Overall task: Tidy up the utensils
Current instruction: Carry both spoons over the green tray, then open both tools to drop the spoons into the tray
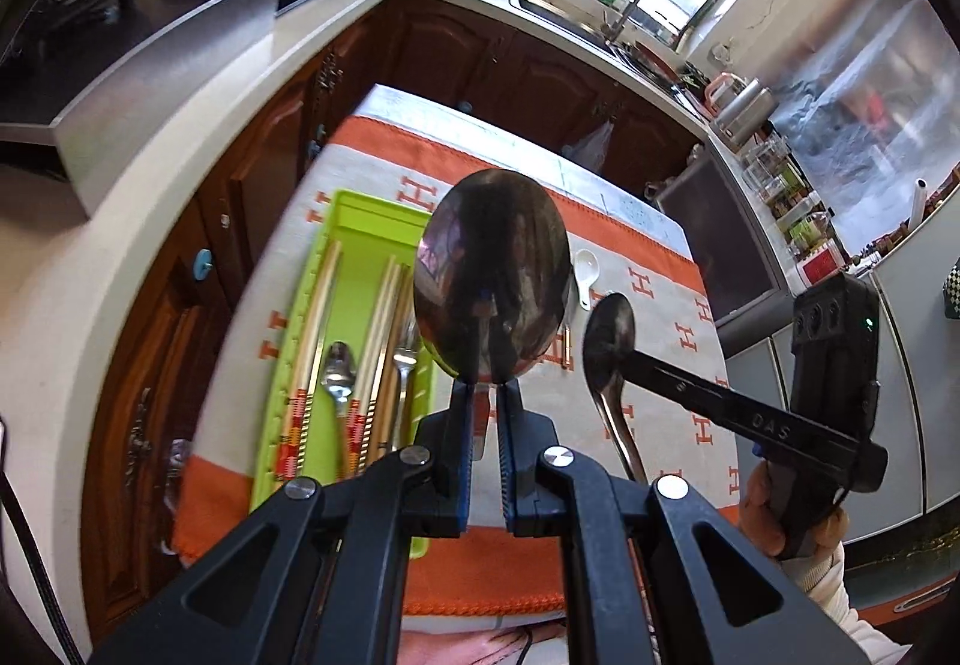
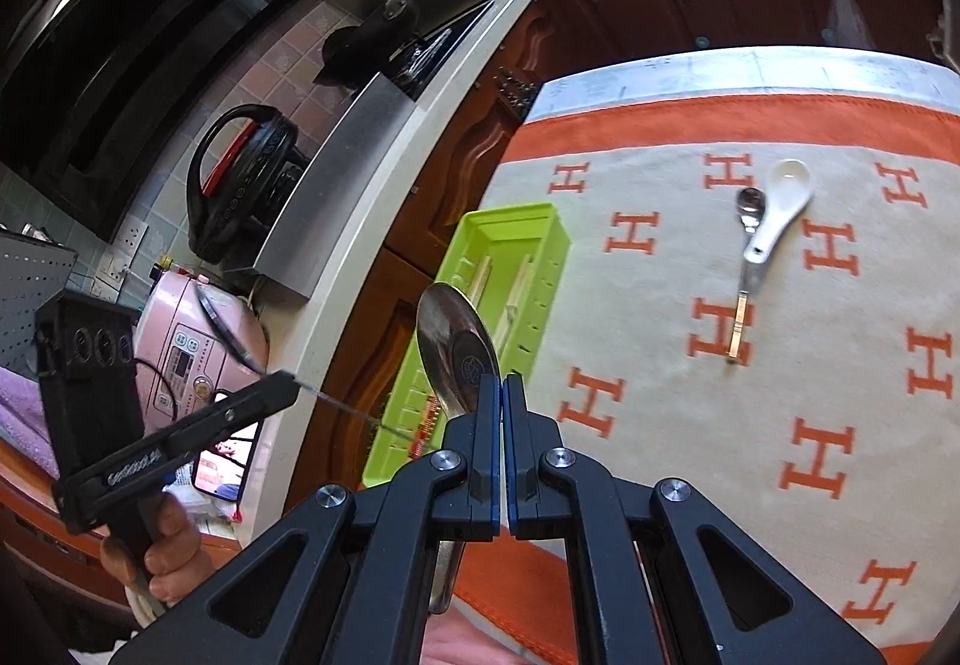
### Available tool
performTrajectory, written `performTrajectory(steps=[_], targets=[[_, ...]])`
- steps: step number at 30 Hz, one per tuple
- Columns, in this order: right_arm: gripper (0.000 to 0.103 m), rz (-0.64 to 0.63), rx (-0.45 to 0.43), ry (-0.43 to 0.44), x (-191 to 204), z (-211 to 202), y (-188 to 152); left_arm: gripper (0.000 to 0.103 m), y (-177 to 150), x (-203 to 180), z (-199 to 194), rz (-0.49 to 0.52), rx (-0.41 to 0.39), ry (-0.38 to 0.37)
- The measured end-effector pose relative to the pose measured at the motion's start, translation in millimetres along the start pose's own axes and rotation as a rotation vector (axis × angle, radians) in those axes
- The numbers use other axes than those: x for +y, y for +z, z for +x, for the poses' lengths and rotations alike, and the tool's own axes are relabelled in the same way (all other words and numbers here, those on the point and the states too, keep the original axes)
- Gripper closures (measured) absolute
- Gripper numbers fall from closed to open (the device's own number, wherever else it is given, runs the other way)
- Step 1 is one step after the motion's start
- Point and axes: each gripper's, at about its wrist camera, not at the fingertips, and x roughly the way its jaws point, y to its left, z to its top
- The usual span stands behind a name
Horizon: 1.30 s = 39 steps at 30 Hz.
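Note:
My left gripper point(image 1: 486, 386) is shut on the neck of a large steel spoon point(image 1: 492, 275), whose bowl stands up in front of the camera. My right gripper point(image 2: 503, 380) is shut on a second large steel spoon point(image 2: 456, 347), seen from the left wrist as a dark spoon point(image 1: 609, 335). Both are held above the cloth. A green utensil tray point(image 1: 360, 239) lies at the left with several chopsticks, a spoon and a fork in it. A white ceramic spoon point(image 2: 780, 209) lies over a small gold-handled spoon point(image 2: 747, 257) on the cloth.
The table wears a beige cloth point(image 2: 660, 395) with orange H marks and an orange border. Brown cabinets point(image 1: 480, 59) and a pale counter run close behind and to the left. A person's hand point(image 2: 162, 557) grips the left tool beside a pink cooker point(image 2: 192, 353).

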Motion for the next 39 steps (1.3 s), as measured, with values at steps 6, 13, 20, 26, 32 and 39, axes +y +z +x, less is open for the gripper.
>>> performTrajectory(steps=[6,13,20,26,32,39], targets=[[0.102,0.005,0.033,0.035,35.7,46.1,12.3,0.098,-4.1,20.9,-22.8,0.013,-0.006,0.109],[0.102,0.083,0.047,-0.009,36.5,118.6,18.4,0.098,0.7,49.6,33.5,0.04,0.119,0.22],[0.102,0.112,0.029,-0.096,18.0,161.2,32.9,0.098,15.5,67.6,87.3,0.003,0.155,0.208],[0.101,0.106,0.001,-0.162,8.2,187.4,58.6,0.091,18.3,77.1,103.9,-0.029,0.159,0.19],[0.098,0.08,0.015,-0.22,7.5,219.1,81.3,0.072,19.3,77.8,108.0,-0.028,0.125,0.237],[0.092,0.082,0.032,-0.191,4.1,220.3,79.9,0.067,18.9,82.6,104.3,-0.039,0.106,0.26]])
